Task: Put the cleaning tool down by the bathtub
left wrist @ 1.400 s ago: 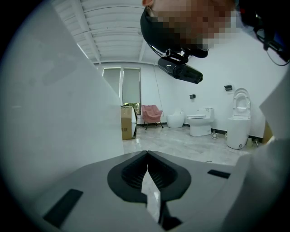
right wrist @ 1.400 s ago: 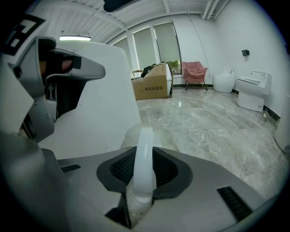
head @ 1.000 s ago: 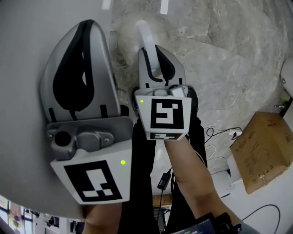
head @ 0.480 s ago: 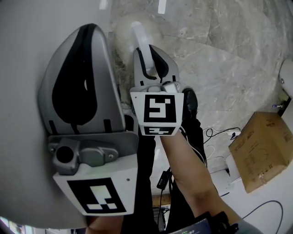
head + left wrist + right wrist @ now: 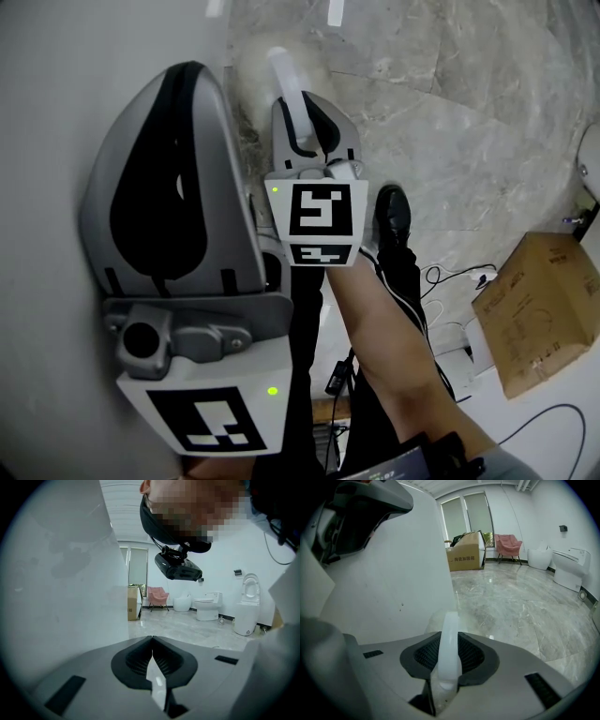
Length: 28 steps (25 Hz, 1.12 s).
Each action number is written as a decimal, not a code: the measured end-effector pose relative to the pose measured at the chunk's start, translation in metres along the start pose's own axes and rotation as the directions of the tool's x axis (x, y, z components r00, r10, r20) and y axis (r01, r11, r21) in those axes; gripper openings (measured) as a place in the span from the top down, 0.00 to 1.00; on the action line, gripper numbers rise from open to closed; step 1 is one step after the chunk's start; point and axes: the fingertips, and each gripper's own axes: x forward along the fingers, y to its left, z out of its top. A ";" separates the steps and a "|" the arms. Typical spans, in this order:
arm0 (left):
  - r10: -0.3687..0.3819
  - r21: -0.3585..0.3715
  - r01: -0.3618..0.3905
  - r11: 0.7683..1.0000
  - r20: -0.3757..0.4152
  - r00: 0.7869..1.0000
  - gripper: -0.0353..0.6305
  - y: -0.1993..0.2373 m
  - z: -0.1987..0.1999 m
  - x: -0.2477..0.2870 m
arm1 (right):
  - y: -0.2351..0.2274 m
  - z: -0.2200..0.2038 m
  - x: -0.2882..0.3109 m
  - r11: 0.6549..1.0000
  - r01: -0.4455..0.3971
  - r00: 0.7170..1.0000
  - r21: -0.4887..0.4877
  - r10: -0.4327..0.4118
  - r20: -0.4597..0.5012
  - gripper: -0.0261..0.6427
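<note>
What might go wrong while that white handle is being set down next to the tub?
The right gripper pinches only the narrow white handle, so the tool might twist or slip out before it is down. The handle hangs very near the bathtub wall, and a small swing may knock against it. The marble floor looks glossy, so once released the tool may slide or tip over.

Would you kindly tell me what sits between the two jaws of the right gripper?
The white translucent plastic handle of the cleaning tool, gripped by the right gripper; the right gripper view shows it.
</note>
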 end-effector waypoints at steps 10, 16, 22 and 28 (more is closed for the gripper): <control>-0.009 -0.016 0.009 1.000 0.002 1.000 0.92 0.000 -0.003 0.002 | 0.016 -0.022 0.029 0.999 -0.050 0.998 -0.012 0.050 -0.043 0.79; -0.010 0.006 0.010 1.000 0.006 1.000 0.92 -0.001 0.001 0.002 | 0.018 -0.030 0.023 0.997 -0.074 0.995 -0.022 0.073 -0.066 0.78; -0.007 0.031 0.007 0.999 0.006 1.000 0.92 -0.007 0.013 -0.001 | 0.005 -0.014 -0.002 0.997 -0.067 0.997 -0.029 0.066 -0.045 0.81; 0.012 0.030 -0.014 0.999 0.042 0.999 0.92 -0.020 0.059 -0.010 | -0.011 0.044 -0.056 0.996 -0.068 0.997 -0.049 0.070 0.036 0.82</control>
